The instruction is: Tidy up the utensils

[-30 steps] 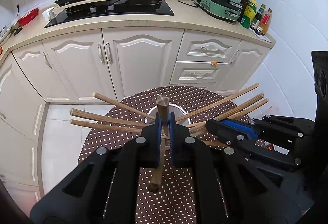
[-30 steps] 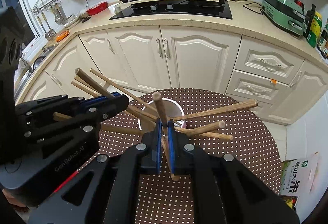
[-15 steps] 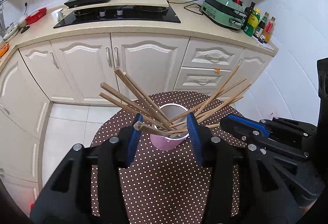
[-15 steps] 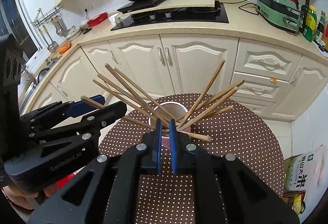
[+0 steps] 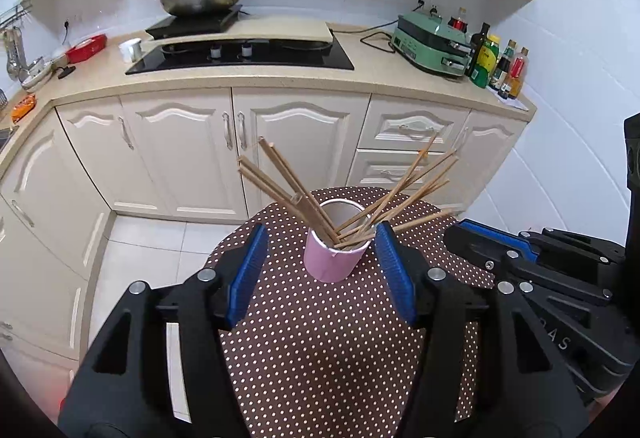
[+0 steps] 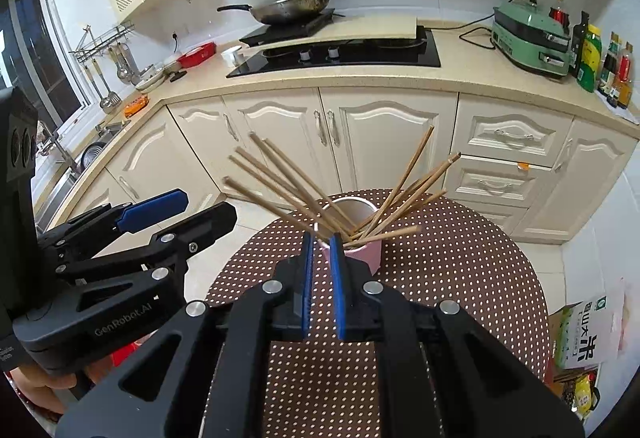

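Wooden chopsticks (image 5: 304,197) in pink cup (image 5: 330,262), lower ends hidden inside.

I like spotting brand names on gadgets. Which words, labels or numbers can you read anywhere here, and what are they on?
"GenRobot.AI": on the side of the left gripper, seen from the right wrist camera.
"AS", end of a cut-off word: on the right gripper, seen from the left wrist camera.
Large Chinese characters, last one "米": on the green and white box on the floor.
Bottle labels on the counter: too small to read.
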Demonstrator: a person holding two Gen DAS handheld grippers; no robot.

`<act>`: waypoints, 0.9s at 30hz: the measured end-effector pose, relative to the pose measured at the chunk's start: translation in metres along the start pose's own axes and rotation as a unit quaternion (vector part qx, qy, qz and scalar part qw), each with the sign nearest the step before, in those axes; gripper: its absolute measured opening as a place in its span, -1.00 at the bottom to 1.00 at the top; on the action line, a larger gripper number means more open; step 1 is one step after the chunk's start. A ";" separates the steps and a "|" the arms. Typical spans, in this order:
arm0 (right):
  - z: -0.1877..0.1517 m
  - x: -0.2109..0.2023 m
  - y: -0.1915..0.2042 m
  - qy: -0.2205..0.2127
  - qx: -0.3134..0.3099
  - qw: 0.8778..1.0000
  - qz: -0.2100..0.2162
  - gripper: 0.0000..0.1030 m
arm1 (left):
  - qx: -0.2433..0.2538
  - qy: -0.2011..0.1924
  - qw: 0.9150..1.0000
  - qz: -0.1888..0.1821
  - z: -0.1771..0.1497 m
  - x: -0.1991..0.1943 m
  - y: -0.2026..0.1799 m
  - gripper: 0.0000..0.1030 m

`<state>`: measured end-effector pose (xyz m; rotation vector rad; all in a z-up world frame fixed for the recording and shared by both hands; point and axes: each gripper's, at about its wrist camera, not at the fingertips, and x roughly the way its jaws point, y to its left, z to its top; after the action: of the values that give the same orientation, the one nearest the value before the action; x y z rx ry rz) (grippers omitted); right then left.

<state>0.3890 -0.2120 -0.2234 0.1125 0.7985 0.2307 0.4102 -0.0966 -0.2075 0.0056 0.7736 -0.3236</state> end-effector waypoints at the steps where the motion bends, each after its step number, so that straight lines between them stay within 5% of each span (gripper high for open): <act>1: -0.003 -0.007 0.005 -0.005 -0.002 1.000 -0.001 -0.84 | 0.002 -0.005 1.000 0.003 -0.004 -0.009 0.001 0.17; 12: -0.043 -0.077 0.054 -0.065 -0.006 0.998 -0.018 -0.60 | 0.009 -0.050 0.999 0.015 -0.042 -0.101 0.012 0.33; 20: -0.084 -0.143 0.097 -0.116 -0.017 0.993 -0.031 -0.07 | 0.012 -0.099 0.994 0.037 -0.082 -0.197 0.017 0.52; 27: -0.112 -0.194 0.127 -0.152 -0.032 0.987 -0.040 0.15 | 0.012 -0.126 0.991 0.043 -0.112 -0.262 0.014 0.66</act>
<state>0.1574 -0.1356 -0.1423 0.0531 0.4894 0.1578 0.1628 0.0055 -0.1096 0.0215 0.5180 -0.2456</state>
